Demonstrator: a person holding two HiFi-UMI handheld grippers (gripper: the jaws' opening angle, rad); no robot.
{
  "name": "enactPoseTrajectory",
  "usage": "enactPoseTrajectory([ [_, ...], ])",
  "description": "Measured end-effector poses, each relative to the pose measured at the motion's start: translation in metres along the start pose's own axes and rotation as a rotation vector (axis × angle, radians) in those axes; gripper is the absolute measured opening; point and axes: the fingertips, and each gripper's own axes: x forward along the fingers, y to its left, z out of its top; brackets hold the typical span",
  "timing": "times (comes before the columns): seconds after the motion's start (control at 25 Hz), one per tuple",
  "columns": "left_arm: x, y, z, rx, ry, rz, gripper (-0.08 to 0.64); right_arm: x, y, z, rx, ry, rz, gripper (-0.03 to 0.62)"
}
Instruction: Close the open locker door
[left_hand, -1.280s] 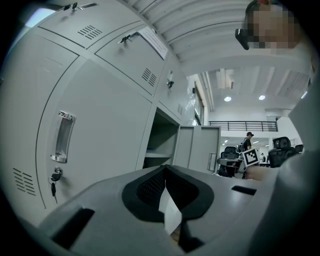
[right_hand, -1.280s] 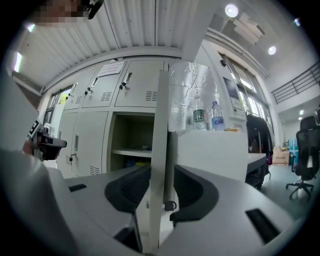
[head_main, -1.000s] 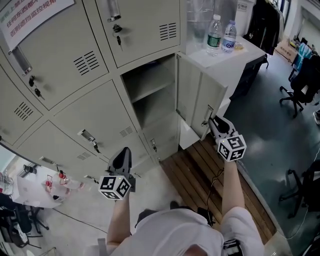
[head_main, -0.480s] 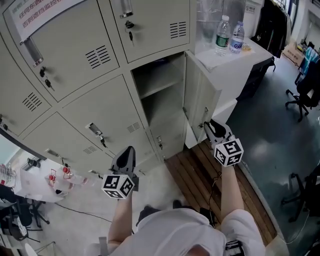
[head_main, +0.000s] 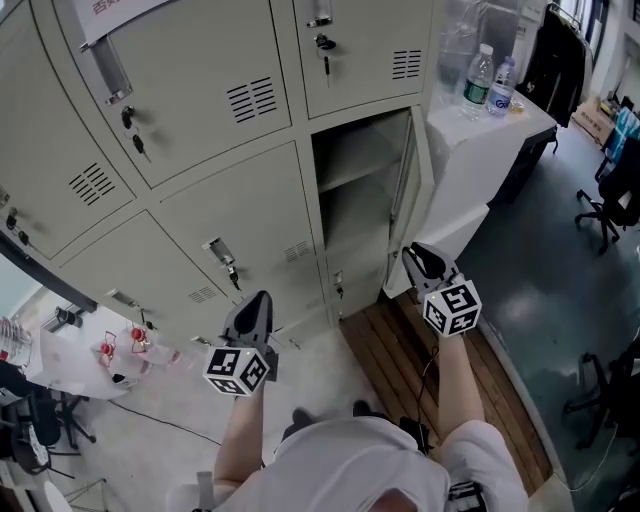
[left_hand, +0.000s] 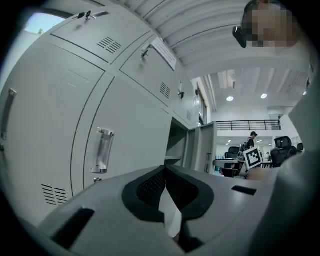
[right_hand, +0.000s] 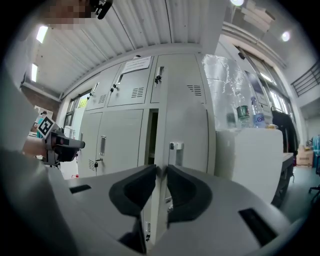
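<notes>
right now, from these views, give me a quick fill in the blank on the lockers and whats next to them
1. In the head view, the locker door that stands ajar is hinged on its ____ side.
2. ____ water bottles stand on the white cabinet beside the lockers.
3. The jaws of the left gripper are ____, with nothing between them.
4. Behind that door, a ____ splits the compartment into an upper and a lower part.

Missing words: right; two; shut; shelf

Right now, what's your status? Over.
Left tool shut, idle. Right tool closing at door edge, nothing in it. Door ajar. Nothing blocking it.
</notes>
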Motion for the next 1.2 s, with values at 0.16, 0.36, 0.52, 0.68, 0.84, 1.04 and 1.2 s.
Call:
enactPoseTrajectory([
  [0.16,-0.014,0.028,0.003,-0.004,0.000,0.022,0.008,0.030,0.028,0.004,0.008,-0.013,0.024,0.069],
  [0.36,-0.027,0.061,0.007,-0.016,-0.011,0.057,0.008,0.076,0.052,0.012,0.007,-0.024,0.059,0.069],
  [0.52,-0.036,0.079,0.008,-0.020,-0.014,0.092,0.008,0.108,0.067,0.018,0.007,-0.033,0.090,0.069],
  [0.68,-0.039,0.092,0.009,-0.018,-0.015,0.113,0.008,0.135,0.070,0.021,0.005,-0.027,0.102,0.069],
  [0.84,-0.041,0.101,0.008,-0.028,-0.015,0.138,0.008,0.160,0.070,0.020,0.015,-0.011,0.108,0.067],
  [1.04,-0.041,0.106,0.007,-0.032,-0.014,0.163,0.008,0.184,0.063,0.019,0.043,0.003,0.092,0.038],
  [1.2,-0.041,0.109,0.005,-0.033,-0.013,0.181,0.008,0.199,0.060,0.020,0.045,0.010,0.067,0.023],
])
